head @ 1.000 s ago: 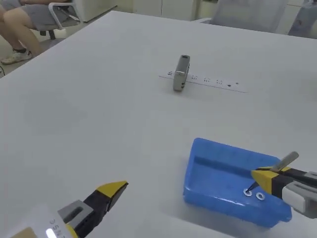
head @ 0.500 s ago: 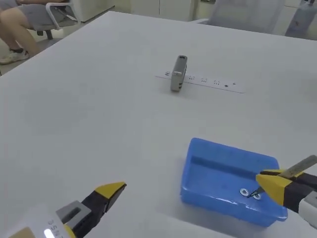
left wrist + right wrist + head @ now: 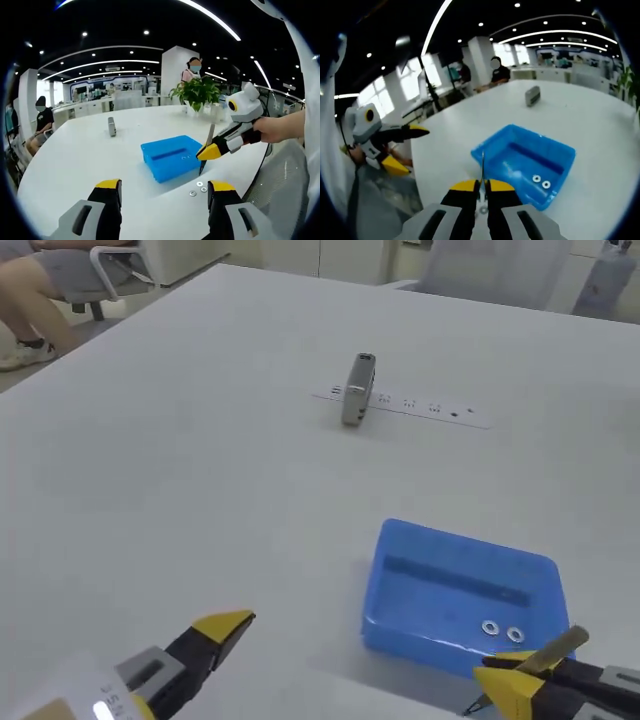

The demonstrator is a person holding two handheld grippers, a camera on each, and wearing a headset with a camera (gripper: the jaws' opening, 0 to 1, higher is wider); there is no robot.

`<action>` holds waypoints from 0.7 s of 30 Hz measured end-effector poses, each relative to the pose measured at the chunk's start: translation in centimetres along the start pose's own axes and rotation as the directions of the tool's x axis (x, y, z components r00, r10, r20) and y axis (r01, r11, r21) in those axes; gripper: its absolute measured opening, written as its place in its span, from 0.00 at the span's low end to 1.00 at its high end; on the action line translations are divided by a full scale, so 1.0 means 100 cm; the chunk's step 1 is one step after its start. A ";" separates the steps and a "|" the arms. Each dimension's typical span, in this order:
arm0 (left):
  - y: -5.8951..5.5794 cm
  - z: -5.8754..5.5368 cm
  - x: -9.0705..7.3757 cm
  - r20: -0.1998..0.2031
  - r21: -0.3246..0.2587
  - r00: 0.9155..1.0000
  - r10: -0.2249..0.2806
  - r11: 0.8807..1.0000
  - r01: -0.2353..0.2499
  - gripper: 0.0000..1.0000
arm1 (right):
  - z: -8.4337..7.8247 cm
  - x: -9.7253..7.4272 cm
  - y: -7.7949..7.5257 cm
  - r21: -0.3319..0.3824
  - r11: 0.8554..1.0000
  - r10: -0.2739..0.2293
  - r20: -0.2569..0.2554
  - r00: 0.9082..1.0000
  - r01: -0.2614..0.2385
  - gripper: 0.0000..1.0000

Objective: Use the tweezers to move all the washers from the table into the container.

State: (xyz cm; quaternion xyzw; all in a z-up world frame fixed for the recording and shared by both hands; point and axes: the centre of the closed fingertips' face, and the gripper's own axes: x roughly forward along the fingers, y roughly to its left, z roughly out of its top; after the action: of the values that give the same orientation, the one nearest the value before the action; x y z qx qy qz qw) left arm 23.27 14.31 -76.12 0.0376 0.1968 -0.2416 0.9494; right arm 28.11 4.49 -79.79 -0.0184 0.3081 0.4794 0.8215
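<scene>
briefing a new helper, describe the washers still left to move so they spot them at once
On the white table, find the blue container. Just outside its wall, near the tip of the tweezers, three loose washers lie on the bare tabletop. Unlike the two washers inside the container, they sit on white, not blue.

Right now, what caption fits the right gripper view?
Right gripper holds tweezers beside a blue container with two washers.

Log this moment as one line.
right gripper shut on tweezers | left gripper open | blue container holds two washers | more washers on table
</scene>
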 end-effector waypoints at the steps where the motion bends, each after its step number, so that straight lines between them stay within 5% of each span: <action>1: 0.000 0.000 0.000 0.000 0.000 1.000 0.000 1.000 0.000 0.70 | -0.002 0.001 0.000 0.000 1.000 0.002 -0.005 1.000 -0.002 0.04; 9: -0.001 0.000 0.000 -0.006 0.003 1.000 -0.003 1.000 0.003 0.69 | -0.020 0.007 0.001 0.001 1.000 0.009 -0.053 0.999 -0.009 0.04; 21: -0.003 -0.002 0.000 -0.019 0.013 1.000 -0.008 1.000 0.008 0.68 | -0.025 0.011 0.004 -0.042 0.999 0.008 -0.067 0.998 -0.011 0.04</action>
State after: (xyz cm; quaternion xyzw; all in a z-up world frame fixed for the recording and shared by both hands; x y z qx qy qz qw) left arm 23.04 14.07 -76.35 0.0455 0.2043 -0.2463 0.9463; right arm 26.99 4.74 -82.24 -0.0500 0.3252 0.4889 0.8079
